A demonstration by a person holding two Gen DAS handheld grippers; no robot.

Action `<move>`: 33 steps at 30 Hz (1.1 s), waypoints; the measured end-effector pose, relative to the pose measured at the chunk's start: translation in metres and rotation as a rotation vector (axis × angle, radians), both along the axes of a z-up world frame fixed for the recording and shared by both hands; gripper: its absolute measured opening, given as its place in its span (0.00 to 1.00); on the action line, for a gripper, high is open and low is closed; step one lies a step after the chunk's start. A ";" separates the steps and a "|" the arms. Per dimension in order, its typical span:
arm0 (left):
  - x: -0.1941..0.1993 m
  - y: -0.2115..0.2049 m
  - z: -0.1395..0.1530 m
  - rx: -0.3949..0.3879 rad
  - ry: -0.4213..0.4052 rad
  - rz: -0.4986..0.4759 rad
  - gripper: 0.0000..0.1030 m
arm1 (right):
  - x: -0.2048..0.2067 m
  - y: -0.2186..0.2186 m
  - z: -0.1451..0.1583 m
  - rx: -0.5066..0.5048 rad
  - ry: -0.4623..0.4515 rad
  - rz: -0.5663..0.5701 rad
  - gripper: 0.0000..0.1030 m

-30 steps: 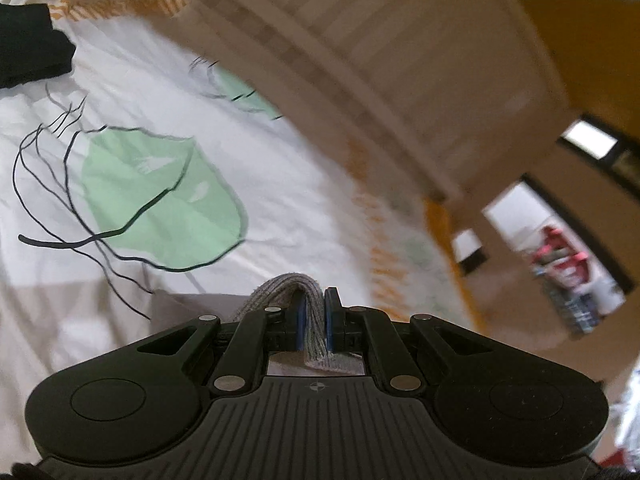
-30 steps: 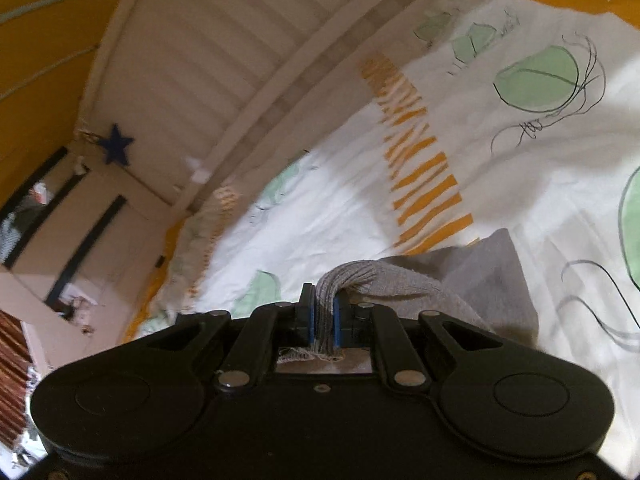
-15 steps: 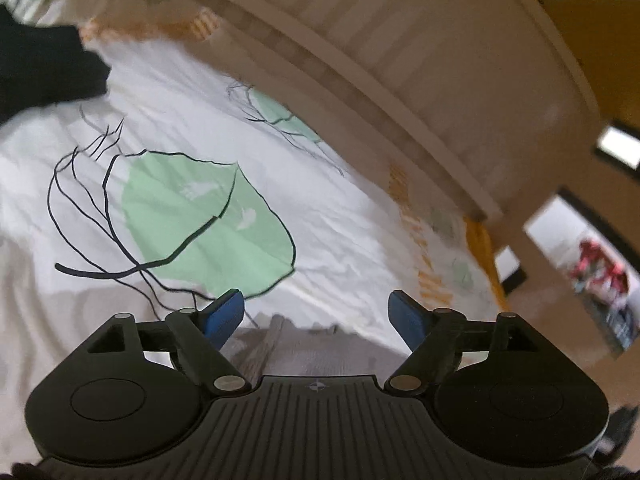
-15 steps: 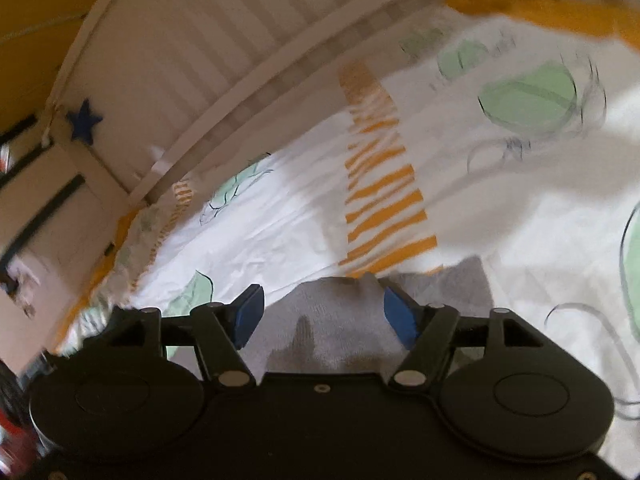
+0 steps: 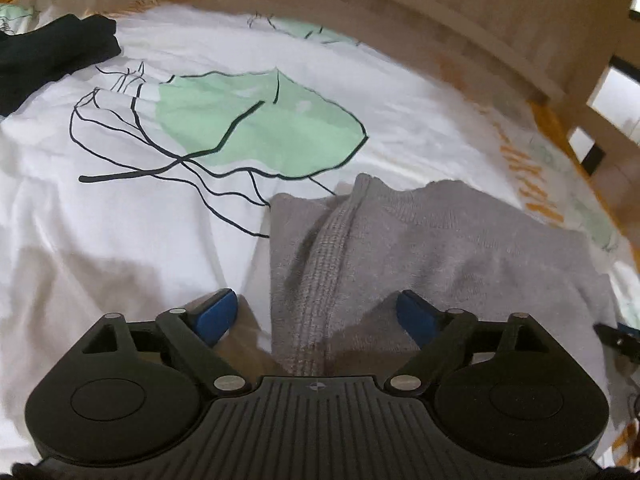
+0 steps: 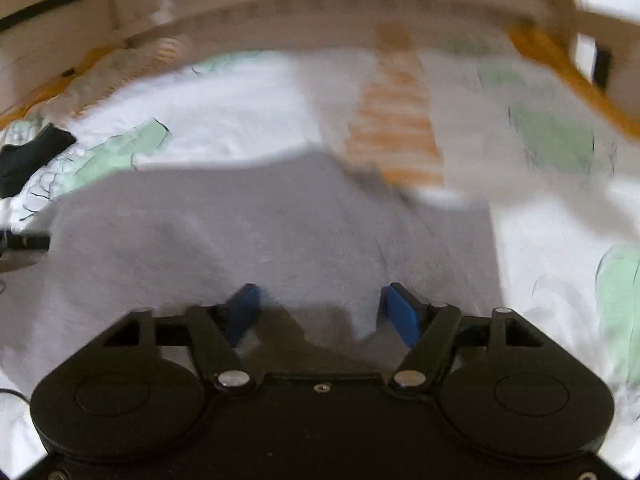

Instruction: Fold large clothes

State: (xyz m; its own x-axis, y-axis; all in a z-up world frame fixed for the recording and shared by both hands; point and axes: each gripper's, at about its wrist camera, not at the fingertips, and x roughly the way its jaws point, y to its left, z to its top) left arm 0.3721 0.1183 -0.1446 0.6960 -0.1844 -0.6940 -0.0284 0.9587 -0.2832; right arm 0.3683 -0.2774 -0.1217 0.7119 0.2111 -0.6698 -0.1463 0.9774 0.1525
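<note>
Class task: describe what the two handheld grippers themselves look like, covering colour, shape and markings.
Both match. The left gripper and the right gripper each have a black plastic body with two round lobes, angled black arms on silver pivot pins, and blue pads on the jaws. The left gripper's body has a ribbed centre with a small round mark.

A bed [image 5: 120,248] fills both views, spread with a white sheet [image 5: 420,128] printed with green leaves, thin black line drawings and orange stripes. A pale slatted wooden bed frame [image 5: 460,8] curves along the far edge. Bright window openings [image 5: 616,96] show at the right.
</note>
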 end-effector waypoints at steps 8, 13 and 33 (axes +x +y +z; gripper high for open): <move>-0.012 -0.012 -0.004 0.078 -0.062 -0.003 0.93 | -0.018 0.005 -0.013 -0.024 -0.102 0.011 0.78; -0.011 -0.017 -0.007 0.091 -0.077 0.005 0.94 | -0.019 0.007 -0.017 -0.016 -0.140 0.001 0.78; -0.011 -0.018 -0.010 0.106 -0.103 0.013 0.95 | -0.020 0.005 -0.022 0.007 -0.169 0.010 0.84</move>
State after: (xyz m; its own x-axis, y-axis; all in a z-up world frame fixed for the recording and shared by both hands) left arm 0.3608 0.1007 -0.1543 0.7661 -0.1046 -0.6342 -0.0167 0.9831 -0.1824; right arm 0.3479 -0.2725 -0.1434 0.8123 0.2232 -0.5389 -0.1802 0.9747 0.1322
